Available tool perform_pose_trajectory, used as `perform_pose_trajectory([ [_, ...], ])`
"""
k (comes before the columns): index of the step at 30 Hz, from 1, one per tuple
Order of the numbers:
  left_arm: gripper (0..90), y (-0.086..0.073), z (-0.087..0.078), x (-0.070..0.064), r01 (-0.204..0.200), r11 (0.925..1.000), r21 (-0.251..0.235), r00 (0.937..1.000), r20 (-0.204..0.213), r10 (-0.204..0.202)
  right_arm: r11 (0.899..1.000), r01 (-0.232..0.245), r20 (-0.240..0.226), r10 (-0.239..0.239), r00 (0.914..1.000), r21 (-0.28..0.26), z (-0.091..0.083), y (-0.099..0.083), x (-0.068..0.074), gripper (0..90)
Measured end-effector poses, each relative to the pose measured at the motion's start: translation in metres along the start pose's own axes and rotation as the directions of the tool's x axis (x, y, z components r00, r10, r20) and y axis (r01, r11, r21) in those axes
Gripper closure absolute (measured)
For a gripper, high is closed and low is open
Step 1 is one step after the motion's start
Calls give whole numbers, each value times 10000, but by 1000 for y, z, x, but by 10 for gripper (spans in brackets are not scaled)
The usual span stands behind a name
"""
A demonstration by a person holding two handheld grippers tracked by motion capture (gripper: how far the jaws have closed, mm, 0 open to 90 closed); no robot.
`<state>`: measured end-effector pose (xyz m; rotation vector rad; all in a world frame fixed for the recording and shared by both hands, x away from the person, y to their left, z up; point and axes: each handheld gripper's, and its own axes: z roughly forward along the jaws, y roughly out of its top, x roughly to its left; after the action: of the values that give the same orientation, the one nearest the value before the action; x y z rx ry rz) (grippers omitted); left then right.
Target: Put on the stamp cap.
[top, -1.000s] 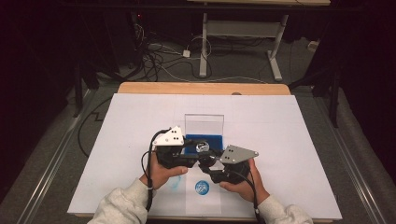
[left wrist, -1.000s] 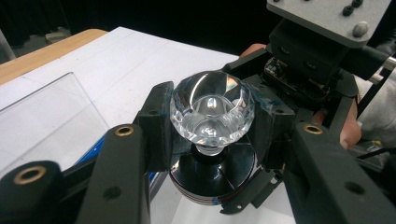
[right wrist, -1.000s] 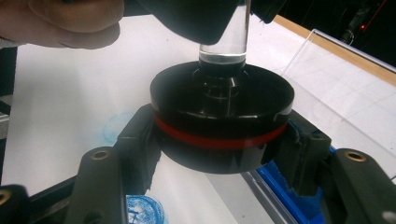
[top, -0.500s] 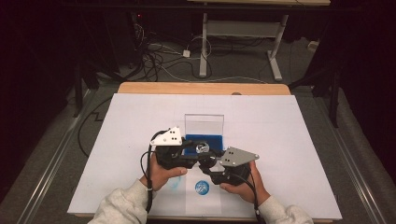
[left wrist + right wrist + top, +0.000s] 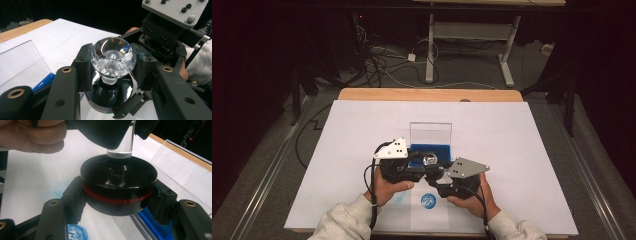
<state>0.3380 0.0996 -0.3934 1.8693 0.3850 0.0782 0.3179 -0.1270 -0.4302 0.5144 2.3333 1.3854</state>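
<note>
dark room, cables [image 5: 382, 60] on grey floor, white desk frame [image 5: 469, 37] behind.

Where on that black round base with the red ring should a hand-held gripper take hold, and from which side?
Grip the black round base across its rim at the red ring, coming in level from the side, as the right hand-held gripper does. The rim is broad and even there, and a side approach probably stays below the faceted glass knob clamped by the left hand-held gripper.

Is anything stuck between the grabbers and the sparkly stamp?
Nothing visible is. The left gripper clamps the crystal handle directly, and the right gripper clamps the black base with its jaws against the rim.
</note>
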Motion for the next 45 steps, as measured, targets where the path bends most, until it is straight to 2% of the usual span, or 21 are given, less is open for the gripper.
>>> perform_pose_trajectory([
  [2,546,1,0,0,-70,9999,114,9999,-90,71,9999,-138,-210,137,9997,-38,1,0,-1,386],
  [6,546,0,2,0,-168,9991,379,9996,-224,177,9998,-184,-195,185,9996,88,5,-3,-2,382],
  [11,546,2,-1,0,-173,9995,274,9995,-258,180,9999,-102,-34,102,9999,1,4,-3,-2,377],
  [16,546,5,-5,0,-240,9995,185,9990,-360,247,9991,78,111,-83,9999,417,8,-5,1,325],
  [18,546,7,-8,0,-286,9995,130,9988,-399,291,9988,89,-77,-85,9999,484,9,-6,2,321],
  [24,546,10,-15,0,-479,9987,198,9971,-580,489,9985,68,56,-71,10000,542,8,-6,0,267],
  [30,546,12,-21,0,-562,9979,337,9950,-810,588,9980,55,426,-82,9991,633,-1,-9,-6,247],
  [36,546,9,-24,3,-644,9952,744,9921,-1031,719,9974,191,926,-255,9954,692,-17,-11,-13,247],
  [40,546,8,-27,6,-666,9938,886,9897,-1207,770,9977,179,1359,-267,9904,657,-29,-12,-20,250],
  [45,546,9,-32,10,-770,9911,1085,9837,-1540,933,9982,43,1866,-153,9823,593,-47,-16,-27,255],
])
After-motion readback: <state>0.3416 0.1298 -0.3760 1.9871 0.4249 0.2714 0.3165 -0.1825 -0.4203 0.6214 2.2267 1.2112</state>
